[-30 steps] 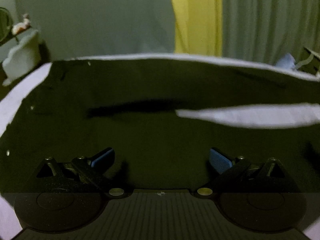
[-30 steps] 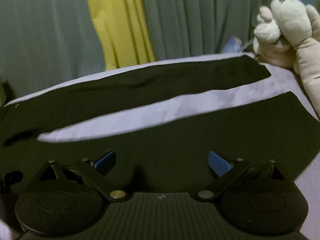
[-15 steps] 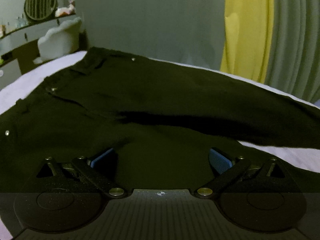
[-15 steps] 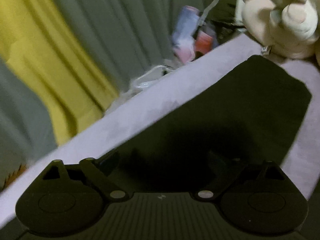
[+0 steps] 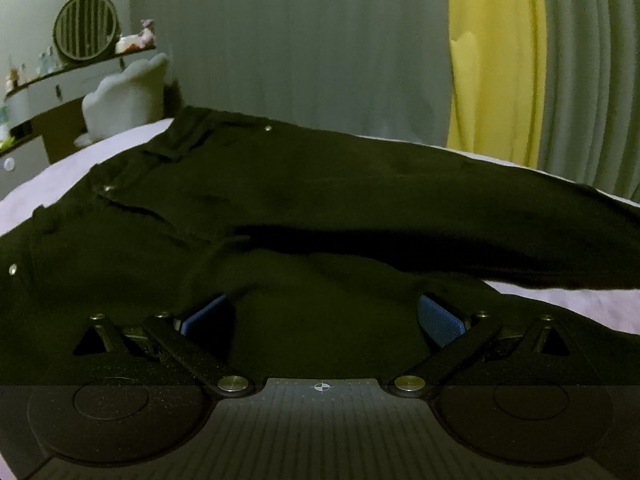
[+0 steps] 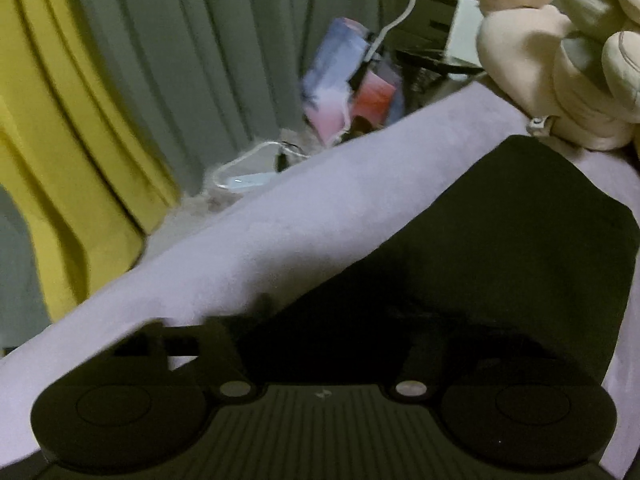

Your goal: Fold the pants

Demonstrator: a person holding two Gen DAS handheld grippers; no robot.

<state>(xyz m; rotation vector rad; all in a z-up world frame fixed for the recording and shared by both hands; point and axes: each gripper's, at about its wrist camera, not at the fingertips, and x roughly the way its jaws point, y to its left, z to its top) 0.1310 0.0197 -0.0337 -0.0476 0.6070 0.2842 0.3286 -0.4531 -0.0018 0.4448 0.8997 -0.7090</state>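
Lying across a bed (image 5: 48, 176) covered in a pale lilac sheet, black pants (image 5: 320, 184) spread nearly flat, waistband toward the far left and both legs running right. Judging by this layout, no fold is finished: the near leg is starting to lap toward the far one, and the lengthwise fold and the later folds all remain. Behind the bed hang grey curtains (image 5: 592, 80) with one yellow panel (image 5: 492, 72); a plush toy (image 6: 560, 52) sits at the bed's end beside the leg hem. No containers holding anything are visible. The left gripper (image 5: 320, 316) sits low over the crotch area, its blue pads spread wide with dark fabric between them, not clamped. The right gripper (image 6: 332, 336) rests at the edge of a pant leg (image 6: 500, 248); its jaws have just been closing, yet black fingers against black cloth make it impossible to tell whether fabric is pinched.
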